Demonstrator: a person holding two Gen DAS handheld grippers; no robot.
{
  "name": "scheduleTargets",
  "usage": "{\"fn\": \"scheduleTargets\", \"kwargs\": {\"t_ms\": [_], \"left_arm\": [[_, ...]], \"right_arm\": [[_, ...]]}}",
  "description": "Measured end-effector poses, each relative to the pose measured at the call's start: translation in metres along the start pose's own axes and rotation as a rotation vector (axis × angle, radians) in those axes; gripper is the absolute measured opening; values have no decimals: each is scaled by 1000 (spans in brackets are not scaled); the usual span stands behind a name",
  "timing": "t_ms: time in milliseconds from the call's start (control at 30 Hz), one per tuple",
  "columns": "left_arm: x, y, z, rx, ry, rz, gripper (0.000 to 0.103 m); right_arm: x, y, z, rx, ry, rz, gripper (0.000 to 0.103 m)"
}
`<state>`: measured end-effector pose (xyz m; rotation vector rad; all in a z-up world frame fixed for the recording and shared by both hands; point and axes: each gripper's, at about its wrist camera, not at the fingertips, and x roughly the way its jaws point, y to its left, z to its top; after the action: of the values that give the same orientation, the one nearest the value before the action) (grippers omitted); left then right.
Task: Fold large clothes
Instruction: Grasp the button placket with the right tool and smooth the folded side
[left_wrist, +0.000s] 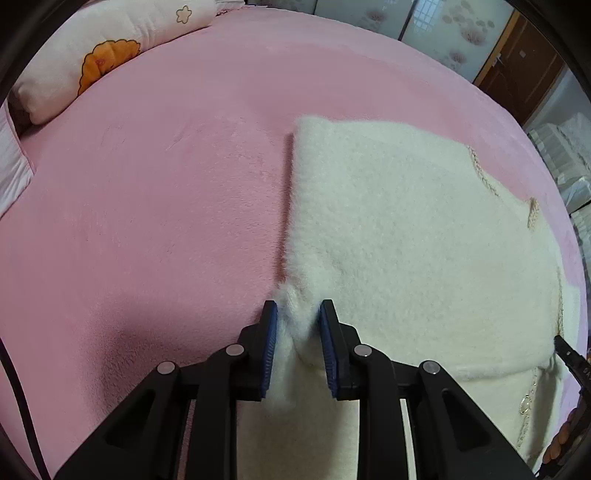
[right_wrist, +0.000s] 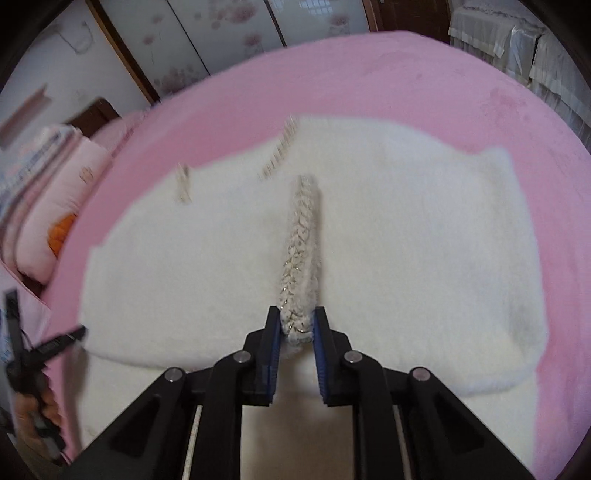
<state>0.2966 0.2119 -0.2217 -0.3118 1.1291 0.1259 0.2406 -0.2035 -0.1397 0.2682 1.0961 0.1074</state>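
A fluffy white garment (left_wrist: 406, 229) lies spread flat on the pink bed (left_wrist: 147, 221). My left gripper (left_wrist: 298, 314) is shut on a bunched fold at the garment's left edge, which rises between the blue pads (left_wrist: 271, 332). In the right wrist view the same garment (right_wrist: 424, 229) fills the middle, with a braided, beaded trim (right_wrist: 303, 243) running down it. My right gripper (right_wrist: 297, 325) is shut on the near end of that trim. Each gripper shows at the edge of the other's view: the right gripper (left_wrist: 570, 356) and the left gripper (right_wrist: 33, 354), held by a hand.
A pale pillow with an orange print (left_wrist: 103, 62) lies at the bed's far left. Folded pink bedding (right_wrist: 55, 206) is stacked beside the bed. Sliding wardrobe doors (right_wrist: 229, 33), a wooden door (left_wrist: 524, 70) and lace-covered furniture (right_wrist: 517, 44) stand beyond the bed.
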Motion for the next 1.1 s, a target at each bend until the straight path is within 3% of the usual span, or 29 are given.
{"fn": "scheduleTargets", "kwargs": {"t_ms": [100, 167, 233, 300, 367, 567, 700, 900, 967, 1000, 1033, 1067, 1100], "left_arm": [[-10, -2, 2, 21, -8, 25, 28], [-25, -13, 3, 45, -43, 105, 35], [-39, -28, 7, 63, -105, 139, 50], [-60, -43, 9, 77, -193, 109, 74], [-71, -67, 16, 101, -250, 59, 83], [-46, -132, 41, 161, -216, -35, 84], [-11, -154, 53, 169, -166, -44, 84], [37, -145, 68, 236, -112, 111, 84], [46, -134, 74, 220, -111, 106, 84], [47, -127, 75, 208, -111, 102, 84], [49, -121, 78, 198, -112, 112, 84], [48, -114, 79, 195, -114, 123, 84], [49, -111, 80, 194, -115, 126, 84]], "right_arm": [[-5, -2, -3, -5, -17, -39, 29], [-16, 4, -3, -9, -41, -88, 39], [-30, 15, -3, -39, -105, -121, 39], [-40, 33, -3, -91, -159, -127, 39], [-46, 58, -1, -153, -180, -90, 39], [-18, 138, 15, -284, -198, 17, 39], [25, 156, 27, -299, -149, -4, 39], [43, 101, 55, -213, -168, -184, 39], [41, 69, 63, -160, -175, -246, 39], [40, 54, 66, -139, -175, -253, 36], [39, 39, 67, -120, -164, -209, 33], [38, 32, 68, -111, -162, -225, 40], [38, 27, 68, -107, -166, -297, 49]]}}
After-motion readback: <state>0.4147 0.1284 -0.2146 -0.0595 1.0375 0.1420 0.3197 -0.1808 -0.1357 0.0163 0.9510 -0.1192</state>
